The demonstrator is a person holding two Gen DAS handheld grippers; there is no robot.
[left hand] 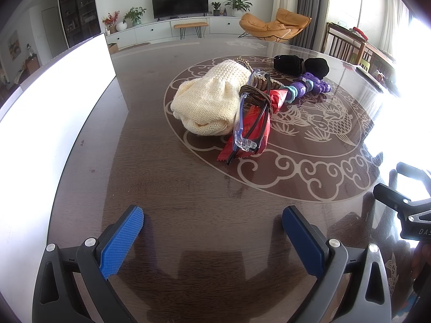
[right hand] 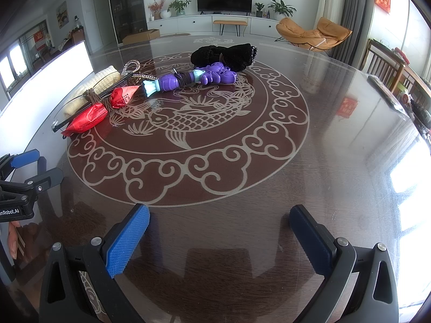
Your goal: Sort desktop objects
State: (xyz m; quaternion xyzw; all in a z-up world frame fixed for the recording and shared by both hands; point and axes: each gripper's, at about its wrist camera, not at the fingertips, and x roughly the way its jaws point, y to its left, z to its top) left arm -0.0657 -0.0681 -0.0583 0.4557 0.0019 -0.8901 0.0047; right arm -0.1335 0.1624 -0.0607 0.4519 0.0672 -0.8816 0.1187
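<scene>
A pile of objects lies on the dark round table (left hand: 188, 215): a cream knitted item (left hand: 210, 99), a red snack packet (left hand: 256, 123) with brown cord around it, clear-framed glasses (left hand: 242, 123) on top, a purple and teal toy (left hand: 309, 87) and a black fabric item (left hand: 301, 64). From the right wrist the red packet (right hand: 91, 115), purple toy (right hand: 194, 79), black fabric (right hand: 223, 53) and a beaded strap (right hand: 132, 67) show. My left gripper (left hand: 212, 226) stands open near the table's front, well short of the pile. My right gripper (right hand: 219, 226) is open too, with nothing between its fingers.
A white box (left hand: 59, 102) stands at the table's left, its wall (right hand: 54, 80) beside the pile. The other gripper's body (left hand: 409, 210) shows at the right edge. A carp pattern (right hand: 188, 123) covers the table's middle. Wooden chairs (right hand: 388, 67) stand at the far right.
</scene>
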